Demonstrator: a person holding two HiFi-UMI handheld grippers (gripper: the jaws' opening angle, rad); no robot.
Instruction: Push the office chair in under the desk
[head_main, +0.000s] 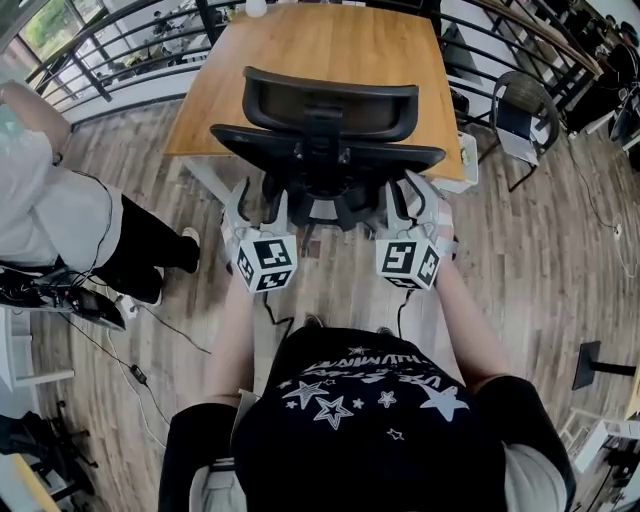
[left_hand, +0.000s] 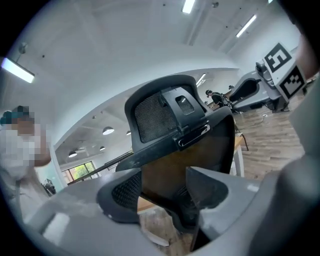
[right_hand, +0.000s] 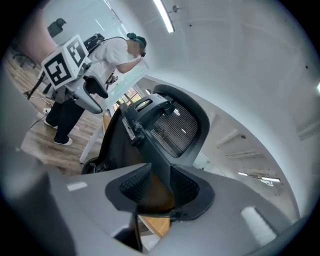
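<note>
A black mesh-backed office chair (head_main: 330, 120) stands at the near edge of the wooden desk (head_main: 330, 45), its back towards me. Both grippers are at the lower rim of the backrest. My left gripper (head_main: 257, 197) is at the rim's left end. In the left gripper view its jaws (left_hand: 165, 192) stand apart around the chair back (left_hand: 165, 115), with a gap beside the left pad. My right gripper (head_main: 412, 192) is at the rim's right end. In the right gripper view its pads (right_hand: 159, 187) press on both sides of the chair back's dark rim (right_hand: 175, 127).
A person (head_main: 70, 220) stands at the left, with cables (head_main: 140, 370) on the wood floor beside them. A second chair (head_main: 520, 115) stands at the back right beside a black railing (head_main: 130, 50). A black stand foot (head_main: 600, 365) sits at the right.
</note>
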